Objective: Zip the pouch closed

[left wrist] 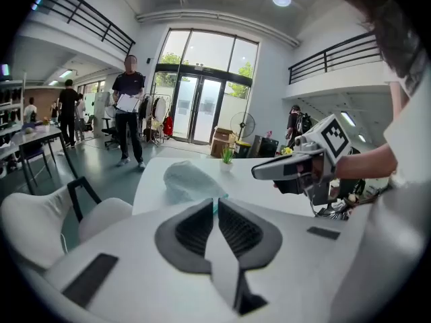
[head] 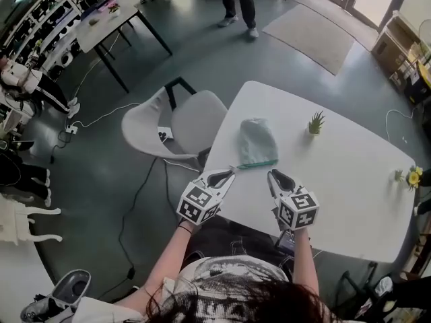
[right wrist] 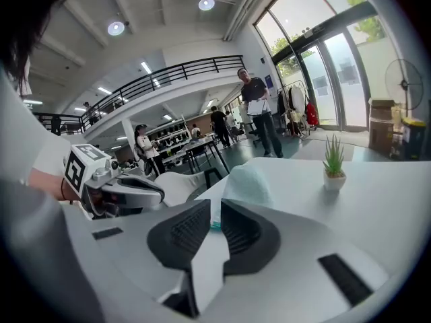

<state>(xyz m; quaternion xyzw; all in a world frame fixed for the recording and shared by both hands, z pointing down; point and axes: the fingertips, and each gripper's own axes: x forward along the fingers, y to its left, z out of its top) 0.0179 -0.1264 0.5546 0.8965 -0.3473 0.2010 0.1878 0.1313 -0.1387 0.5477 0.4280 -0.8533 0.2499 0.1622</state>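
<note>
Pale-green fabric pouch point(head: 257, 142) lies on the white table point(head: 337, 173), teal zipper point(head: 256, 164) edge toward the person. Left claw point(head: 225, 175) and right claw point(head: 273, 175) hover just short of it, both pressed together and empty. Next, likely: one pins the fabric, the other pinches the pull.

The person's left forearm point(head: 172, 258) and right forearm point(head: 304, 261) reach forward side by side. The left gripper point(head: 221, 177) and right gripper point(head: 278, 178) point ahead and a little downward, tips angled slightly toward each other. Both have their jaws together, with nothing between them.
</note>
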